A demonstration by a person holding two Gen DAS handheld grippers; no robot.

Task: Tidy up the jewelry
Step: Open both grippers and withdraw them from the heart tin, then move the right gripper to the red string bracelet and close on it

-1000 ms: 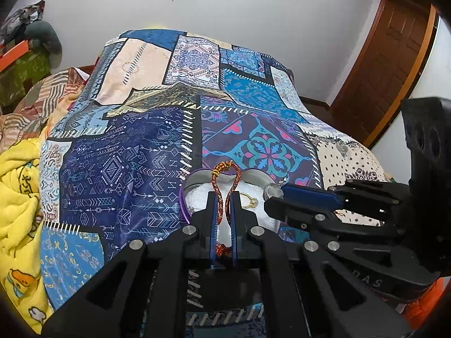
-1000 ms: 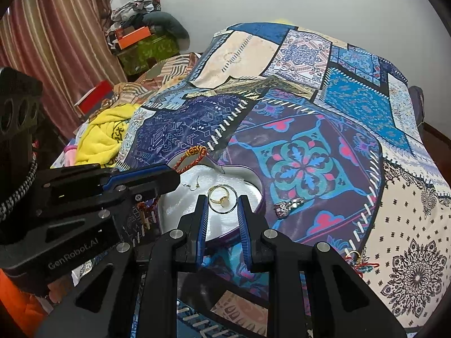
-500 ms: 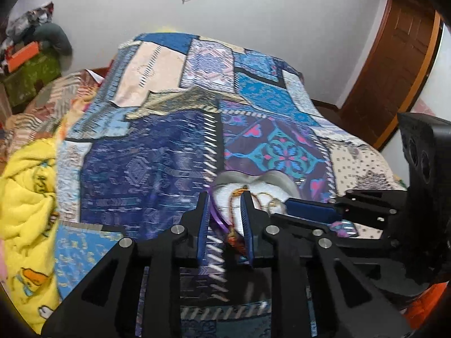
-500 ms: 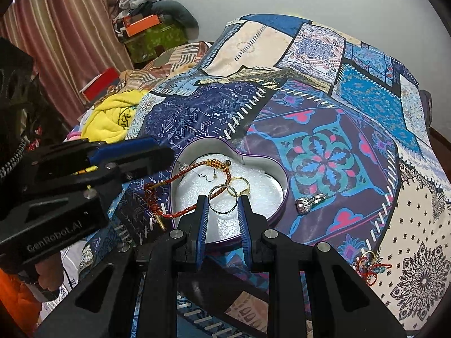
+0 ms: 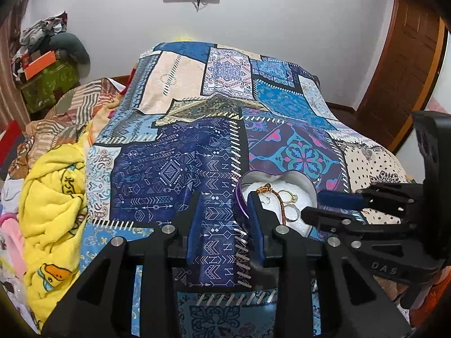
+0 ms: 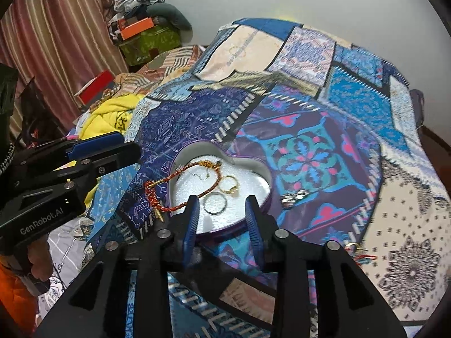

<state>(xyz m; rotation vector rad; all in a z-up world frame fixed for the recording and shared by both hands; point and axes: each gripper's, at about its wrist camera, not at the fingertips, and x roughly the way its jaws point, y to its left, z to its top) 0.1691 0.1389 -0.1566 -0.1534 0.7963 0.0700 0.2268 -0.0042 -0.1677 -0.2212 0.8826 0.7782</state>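
With both the left hand-held gripper [image 5: 225, 217] and right hand-held gripper [image 6: 222, 219] released and empty, the limp, light braided bracelet [image 6: 180, 181] draped over the heart-shaped tin [image 6: 262, 174] rim likely wants pinching at its overhanging left end.

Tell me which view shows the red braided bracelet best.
The right wrist view: the red braided bracelet shows whole, draped over the heart-shaped tin's rim. The left wrist view catches only part, behind the left gripper's finger.

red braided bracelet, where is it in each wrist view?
Left wrist: bracelet lower right of centre, lying in the heart tin, partly behind the right finger.
Right wrist: bracelet left of centre, draped over the tin's left rim onto the quilt.
Shared landmark: gold ring beside it.
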